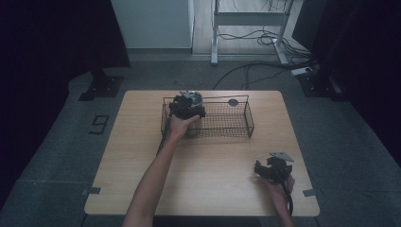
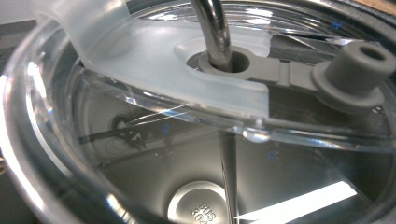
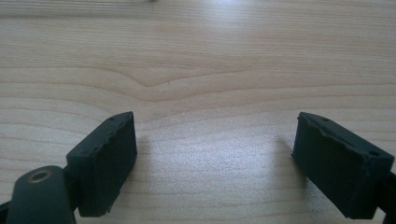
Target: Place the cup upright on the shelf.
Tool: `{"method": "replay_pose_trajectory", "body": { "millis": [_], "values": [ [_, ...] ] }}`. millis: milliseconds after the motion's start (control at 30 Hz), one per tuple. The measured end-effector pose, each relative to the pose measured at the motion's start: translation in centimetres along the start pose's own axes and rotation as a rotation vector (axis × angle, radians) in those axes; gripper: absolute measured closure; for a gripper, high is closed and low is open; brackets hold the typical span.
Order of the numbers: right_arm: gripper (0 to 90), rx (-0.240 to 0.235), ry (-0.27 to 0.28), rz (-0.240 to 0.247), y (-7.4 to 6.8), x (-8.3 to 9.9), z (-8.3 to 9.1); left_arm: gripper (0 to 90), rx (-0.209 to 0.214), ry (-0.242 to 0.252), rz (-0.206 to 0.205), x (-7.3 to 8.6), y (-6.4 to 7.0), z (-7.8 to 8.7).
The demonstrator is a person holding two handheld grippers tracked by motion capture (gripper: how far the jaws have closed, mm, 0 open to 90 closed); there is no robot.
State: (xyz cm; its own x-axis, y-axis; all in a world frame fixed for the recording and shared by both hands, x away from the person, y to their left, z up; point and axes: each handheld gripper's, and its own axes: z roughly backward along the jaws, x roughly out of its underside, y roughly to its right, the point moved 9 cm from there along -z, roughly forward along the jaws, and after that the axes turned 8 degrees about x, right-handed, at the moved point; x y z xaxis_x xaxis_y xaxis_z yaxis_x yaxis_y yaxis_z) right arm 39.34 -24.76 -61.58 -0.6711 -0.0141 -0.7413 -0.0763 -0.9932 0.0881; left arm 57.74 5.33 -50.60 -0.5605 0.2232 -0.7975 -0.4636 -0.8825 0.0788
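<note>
- Left gripper (image 1: 189, 105) parked over the left end of the black wire-mesh basket (image 1: 236, 127), right on top of a steel tumbler with a clear plastic lid (image 1: 193, 97) that stands at the basket's back-left corner.
- Up close in the left gripper view: clear lid (image 2: 140, 116) almost against the lens, frosted slider piece (image 2: 154, 51) across the top, bent metal straw (image 2: 215, 32) going down through a grey rubber grommet (image 2: 233, 63), with the grommet's plug (image 2: 357, 70) flopped off to the right.
- So the tumbler sits directly below and ahead of the left gripper, long axis straight up and down, looks upright. Any lift out of the basket probably goes straight up along that axis, clear of the wire rim.
- Left jaws themselves hidden by the lid, so can't tell if clamped on the tumbler or just hovering wide.
- Right gripper (image 1: 274, 169) way off at the near-right part of the pale wooden table (image 1: 213, 179), well apart from the basket. Jaws spread wide, nothing between them but wood grain (image 3: 210, 93).
- Left hand obviously the nearer one, by a lot.
- Readable writing: stamped digits on the tumbler's inside bottom (image 2: 203, 212), looks like "304" plus a second line, maybe "SUS", not sure. Also a "9" on the floor (image 1: 99, 124) left of the table.
</note>
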Motion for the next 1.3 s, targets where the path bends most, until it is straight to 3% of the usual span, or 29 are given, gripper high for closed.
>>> {"method": "replay_pose_trajectory", "body": {
  "millis": [167, 267, 533, 700, 900, 1300],
  "values": [
    [13.2, 0.0, 0.0, 0.0, 0.0, 0.0, 0.0, 4.0, -0.007, -0.014, 0.013, 0.8, -0.4, -0.3],
    [13.2, 0.0, 0.0, 0.0, 0.0, 0.0, 0.0, 3.9, -0.001, 0.003, 0.028, 1.0, -0.6, -0.3],
    [13.3, 0.001, -0.001, -0.001, 0.0, 0.0, 0.0, 3.5, 0.008, 0.0, -0.029, 1.5, -0.2, 0.0],
    [13.3, 0.002, -0.001, -0.001, 0.0, 0.0, 0.0, 2.6, 0.0, 0.009, -0.02, 1.6, -0.3, 0.2],
    [13.2, 0.001, -0.001, -0.001, 0.0, 0.0, 0.0, 0.4, 0.017, 0.063, 0.007, 0.6, -0.5, 1.4],
    [13.2, 0.001, -0.001, -0.001, 0.0, 0.0, 0.0, 0.0, 0.018, 0.105, -0.024, -0.1, -0.1, 4.0]
  ]
}}
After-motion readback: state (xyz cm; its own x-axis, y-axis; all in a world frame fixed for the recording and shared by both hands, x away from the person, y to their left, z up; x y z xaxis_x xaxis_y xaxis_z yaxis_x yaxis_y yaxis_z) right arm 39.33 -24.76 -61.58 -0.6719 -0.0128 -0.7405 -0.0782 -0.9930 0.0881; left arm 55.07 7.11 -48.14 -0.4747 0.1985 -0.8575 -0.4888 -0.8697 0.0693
